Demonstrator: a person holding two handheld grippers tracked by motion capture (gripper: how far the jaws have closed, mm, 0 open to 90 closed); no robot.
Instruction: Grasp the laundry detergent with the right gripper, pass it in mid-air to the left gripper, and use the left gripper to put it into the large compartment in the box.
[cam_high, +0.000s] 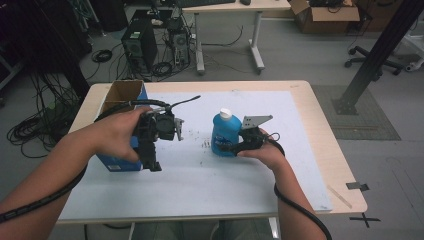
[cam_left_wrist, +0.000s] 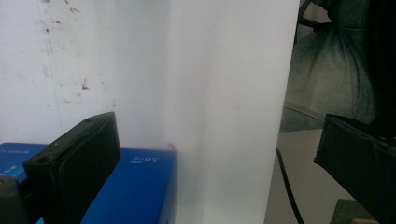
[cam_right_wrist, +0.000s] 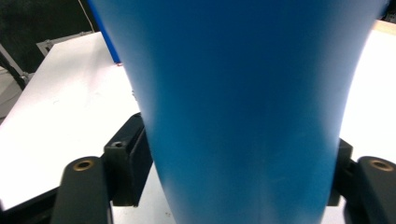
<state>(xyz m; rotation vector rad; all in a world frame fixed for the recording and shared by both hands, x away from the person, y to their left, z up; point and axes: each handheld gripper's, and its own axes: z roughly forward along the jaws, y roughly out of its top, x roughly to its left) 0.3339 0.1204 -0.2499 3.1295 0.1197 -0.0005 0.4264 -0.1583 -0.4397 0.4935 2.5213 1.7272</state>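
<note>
The right gripper (cam_high: 235, 146) has its jaws closed against both flanks of a blue plastic bottle with a white cap (cam_high: 223, 132), which stands upright between them on the white-covered table (cam_high: 240, 185); in the right gripper view the bottle's body (cam_right_wrist: 243, 107) touches each pad. The left gripper (cam_high: 152, 162) points down with its jaws spread wide and holding nothing. A blue cardboard box with an open top (cam_high: 122, 97) lies just beside its left jaw, its blue side (cam_left_wrist: 135, 186) reaching partway into the gap between the jaws.
</note>
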